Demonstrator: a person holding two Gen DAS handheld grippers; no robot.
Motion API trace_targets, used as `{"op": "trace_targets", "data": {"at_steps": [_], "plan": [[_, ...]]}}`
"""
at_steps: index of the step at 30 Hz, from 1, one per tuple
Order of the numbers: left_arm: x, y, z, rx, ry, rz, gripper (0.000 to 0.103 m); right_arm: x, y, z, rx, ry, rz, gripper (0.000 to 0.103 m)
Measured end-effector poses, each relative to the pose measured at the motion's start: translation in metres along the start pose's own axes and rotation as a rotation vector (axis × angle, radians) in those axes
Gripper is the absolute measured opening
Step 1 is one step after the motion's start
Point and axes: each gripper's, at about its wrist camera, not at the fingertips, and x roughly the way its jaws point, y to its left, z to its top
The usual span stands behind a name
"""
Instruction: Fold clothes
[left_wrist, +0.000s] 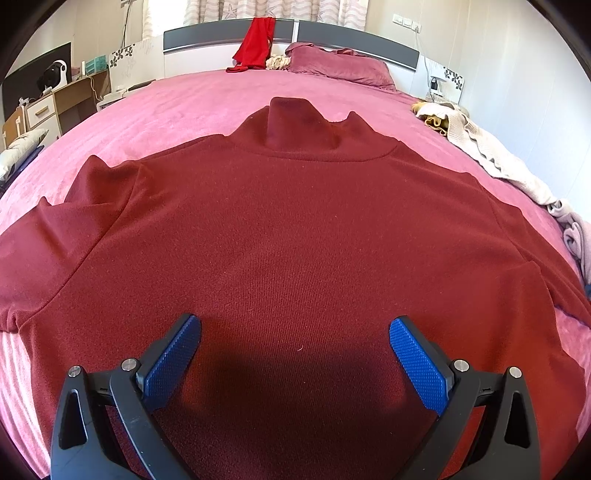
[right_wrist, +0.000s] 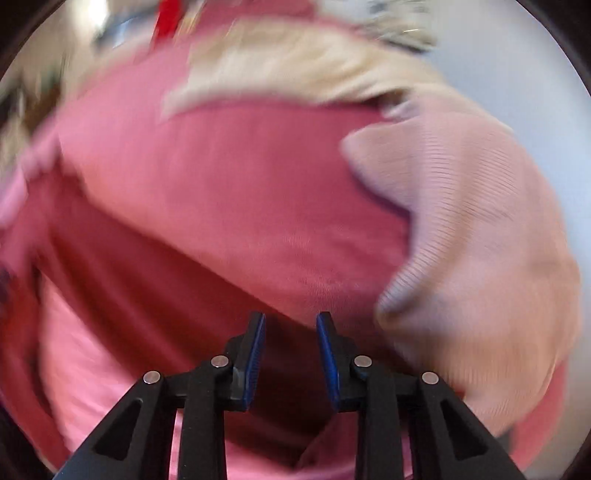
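A dark red sweater (left_wrist: 295, 236) lies spread flat on the pink bed (left_wrist: 177, 107), its high collar toward the headboard (left_wrist: 354, 40) and its sleeves spilling off to either side; the left sleeve is creased near the shoulder, while the body is smooth. The left gripper (left_wrist: 294, 341) hangs over the lower part of the sweater, angled downward, its jaws spread wide with the blue pads (left_wrist: 415, 363) well apart and nothing between them; its shadow falls on the knit just below. The right wrist view is heavily blurred: the right gripper (right_wrist: 290, 354) points steeply down over pink bedding and a fold of dark red cloth, with a pale pink knit garment (right_wrist: 476, 236) bunched to its right and a cream one (left_wrist: 491, 155) beyond. Its jaws stand slightly apart, the pads not pressing on anything. A bright red garment (left_wrist: 256, 42) hangs over the headboard beside a maroon pillow (left_wrist: 340, 66).
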Motion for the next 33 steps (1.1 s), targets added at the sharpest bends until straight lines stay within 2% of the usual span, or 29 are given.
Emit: {"op": "trace_targets", "data": {"at_steps": [1, 2, 4, 5, 6, 9, 11, 12, 15, 16, 18, 19, 23, 25, 26, 30, 33], "plan": [[0.000, 0.000, 0.000, -0.001, 0.000, -0.001, 0.103, 0.012, 0.006, 0.005, -0.051, 0.038, -0.013, 0.028], [0.000, 0.000, 0.000, -0.001, 0.000, -0.002, 0.103, 0.016, 0.008, 0.006, -0.073, 0.036, -0.017, 0.028], [0.001, 0.001, 0.000, -0.003, 0.001, -0.004, 0.103, 0.017, 0.008, 0.007, -0.054, 0.030, -0.004, 0.024], [0.001, 0.001, 0.000, -0.004, 0.001, -0.004, 0.103, 0.016, 0.007, 0.007, -0.037, 0.031, -0.003, 0.008], [0.000, 0.001, 0.000, -0.004, 0.000, -0.005, 0.103, 0.011, 0.008, 0.008, -0.029, 0.023, -0.030, 0.003], [0.000, 0.002, 0.000, -0.006, -0.001, -0.012, 0.103, -0.017, 0.013, 0.016, -0.029, -0.096, -0.155, 0.002], [0.000, 0.002, 0.000, -0.005, -0.001, -0.013, 0.103, -0.040, 0.013, 0.025, -0.004, -0.208, -0.231, 0.002], [0.000, 0.002, 0.000, -0.004, -0.001, -0.012, 0.103, -0.044, 0.011, 0.027, 0.010, -0.233, -0.251, 0.002], [-0.001, 0.002, 0.000, -0.004, 0.000, -0.012, 0.103, -0.026, 0.001, 0.021, 0.063, -0.160, -0.233, 0.003], [-0.001, 0.002, 0.000, -0.004, -0.001, -0.012, 0.103, -0.020, -0.002, 0.019, 0.080, -0.136, -0.227, 0.005], [-0.001, 0.001, 0.000, -0.004, -0.001, -0.012, 0.103, -0.006, -0.012, 0.012, 0.147, -0.089, -0.193, 0.017], [-0.001, 0.001, 0.000, -0.004, -0.001, -0.012, 0.103, -0.005, -0.019, 0.007, 0.197, -0.093, -0.178, 0.017], [-0.002, 0.000, -0.001, -0.002, 0.000, -0.007, 0.103, -0.055, -0.040, -0.027, 0.422, -0.329, -0.143, 0.023], [-0.002, -0.001, -0.001, 0.003, 0.002, -0.003, 0.103, -0.072, -0.046, -0.050, 0.472, -0.379, -0.131, 0.024], [-0.002, -0.001, -0.001, 0.005, 0.003, 0.000, 0.103, -0.078, -0.048, -0.062, 0.490, -0.383, -0.117, 0.025], [-0.007, -0.006, -0.004, 0.042, 0.035, -0.001, 0.103, -0.084, -0.050, -0.109, 0.484, -0.248, -0.028, 0.025], [-0.018, -0.013, -0.015, 0.103, 0.063, -0.010, 0.103, -0.070, -0.053, -0.124, 0.459, -0.144, -0.072, 0.026]]}}
